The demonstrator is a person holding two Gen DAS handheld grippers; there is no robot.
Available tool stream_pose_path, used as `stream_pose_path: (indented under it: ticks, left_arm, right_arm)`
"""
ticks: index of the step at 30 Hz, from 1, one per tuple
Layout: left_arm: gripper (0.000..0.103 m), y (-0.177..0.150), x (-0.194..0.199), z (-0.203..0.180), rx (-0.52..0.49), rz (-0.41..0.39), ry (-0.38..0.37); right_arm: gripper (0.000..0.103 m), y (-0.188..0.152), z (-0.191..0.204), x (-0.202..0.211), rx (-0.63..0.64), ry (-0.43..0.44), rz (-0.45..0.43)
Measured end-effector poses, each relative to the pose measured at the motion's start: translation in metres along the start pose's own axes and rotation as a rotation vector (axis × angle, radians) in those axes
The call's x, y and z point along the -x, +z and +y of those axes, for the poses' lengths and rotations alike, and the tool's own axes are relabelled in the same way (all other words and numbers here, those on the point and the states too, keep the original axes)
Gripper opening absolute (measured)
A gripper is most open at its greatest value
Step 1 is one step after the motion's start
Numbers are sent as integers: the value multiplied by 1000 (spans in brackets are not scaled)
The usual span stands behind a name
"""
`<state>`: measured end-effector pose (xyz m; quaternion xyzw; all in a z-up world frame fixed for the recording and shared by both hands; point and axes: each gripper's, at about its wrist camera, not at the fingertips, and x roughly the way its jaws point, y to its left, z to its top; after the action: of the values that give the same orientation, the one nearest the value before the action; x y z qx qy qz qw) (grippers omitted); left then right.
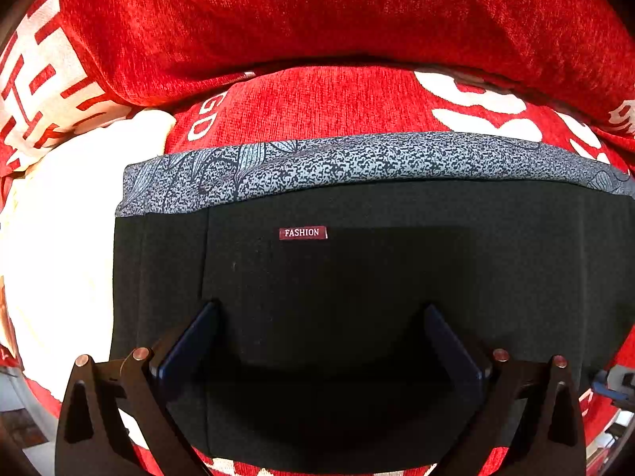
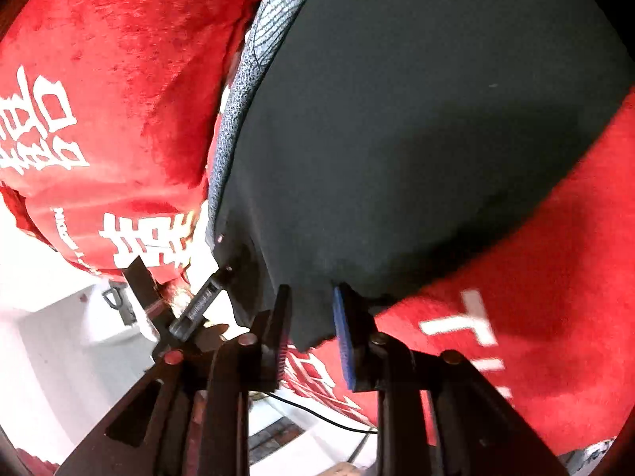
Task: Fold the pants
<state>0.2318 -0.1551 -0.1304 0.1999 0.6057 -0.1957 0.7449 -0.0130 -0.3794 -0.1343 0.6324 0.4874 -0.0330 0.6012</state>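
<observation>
Two claws on the black pants (image 1: 397, 269), folded flat on red blanket (image 1: 317, 20). Left claw (image 1: 321, 313) wide open above them, empty. Right claw (image 2: 311, 297) part-open, straddling pants hem, not clamped.

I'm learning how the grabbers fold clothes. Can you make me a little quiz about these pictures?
1. True or false: the left gripper is squeezing the black pants.
2. What word is on the small red label? A) SPORT B) FASHION C) COTTON
3. Fill in: the pants lie on a ____ blanket with white writing.

Key:
1. False. Its fingers stand wide apart over the pants.
2. B.
3. Red. In the right wrist view, the right gripper has a corner of the pants between its fingers, not pressed shut.
</observation>
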Motion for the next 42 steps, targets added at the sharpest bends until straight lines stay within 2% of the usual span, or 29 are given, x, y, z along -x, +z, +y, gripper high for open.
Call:
stream_pose_path:
  ticks: [3,7,12,17,18,19,21,26,28,29,31,34,37,40,42]
  left_arm:
    - [103,-2,-1,2,0,-4,-1]
    - [103,-3,-1,3,0,0,-2]
    - [103,-4,-1,3,0,0,-1]
    - [103,-4,-1,2,2,4,2]
    - [103,-3,-1,2,3,6,2]
    - [103,-2,-1,2,3,7,3]
    - [103,-3,-2,2,-1,-1,2]
    - [103,-2,4,0,-2,20,13]
    - [103,-2,13,-6,-22,19,8]
    - [103,-3,19,-11,-36,10,-5]
    - [103,-6,30,-26,-66,-4,-28]
    - [103,-10,37,-57,-116,-11,-74]
    - [103,-14,30,-88,-161,14,-89]
    - [103,-22,16,-106,-197,47,-51]
    - [103,-26,15,-106,-198,41,-41]
  right_arm:
    - [25,-2,-8,9,2,-31,-44]
    - [25,0,-25,23,-62,-10,-97]
    - [31,-5,-25,36,-61,-81,-145]
    - [30,9,-31,36,-88,-53,-161]
    - [11,14,-29,35,-96,-42,-150]
    - [5,16,-26,37,-86,-45,-157]
    - [5,15,-15,45,-34,-56,-176]
    - [5,3,-35,41,-63,-149,-153]
    - [16,1,-26,46,-12,-243,-145]
    - [16,2,-18,50,33,-302,-136]
    - [16,3,2,63,139,-352,-151]
    - [18,13,31,83,298,-459,-237]
    - [24,32,34,84,318,-527,-268]
    - [22,45,12,74,294,-617,-206]
    - [22,37,-5,81,292,-566,-216]
